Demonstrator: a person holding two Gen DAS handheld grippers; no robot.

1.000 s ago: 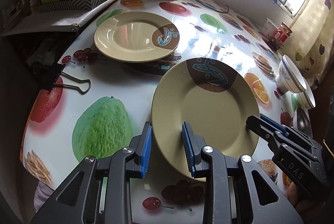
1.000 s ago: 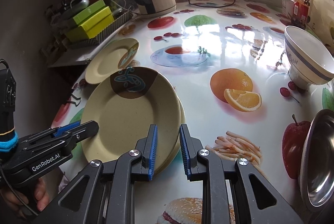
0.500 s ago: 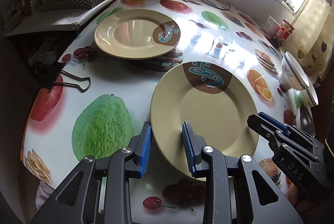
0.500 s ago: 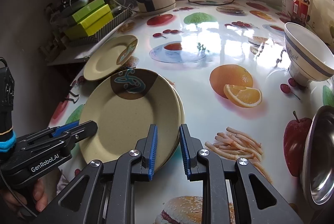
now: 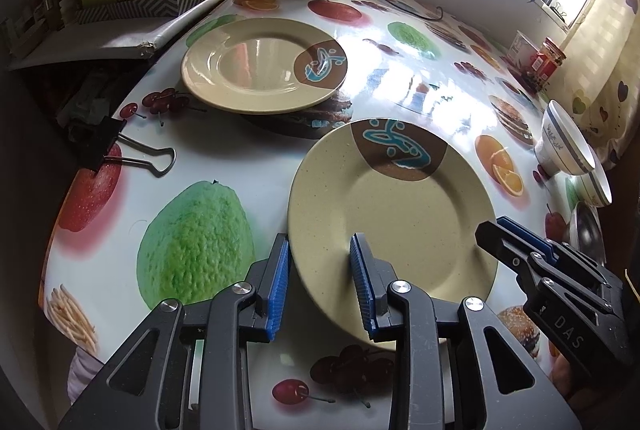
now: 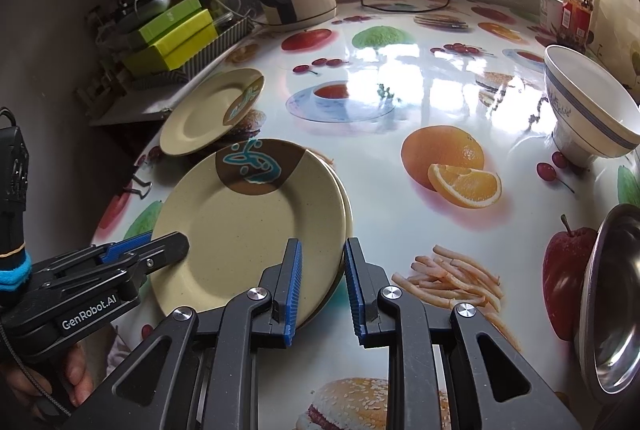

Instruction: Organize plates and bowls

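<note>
Beige stacked plates (image 6: 248, 226) are sitting on the fruit-print counter (image 6: 400, 230) — left tool (image 5: 320, 282) and right tool (image 6: 322, 286) straddling opposite rims at six o'clock, jaws apart, not gripping.

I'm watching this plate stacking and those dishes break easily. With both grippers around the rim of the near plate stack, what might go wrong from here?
1. The near plate stack looks misaligned, its lower plate's edge peeking out; gripped only at the rim by the left gripper and right gripper, a plate could slip or tilt.
2. The stack lies near the table edge, so a slip might drop it.
3. The steel bowl sits close beside the right gripper and could get knocked.
</note>
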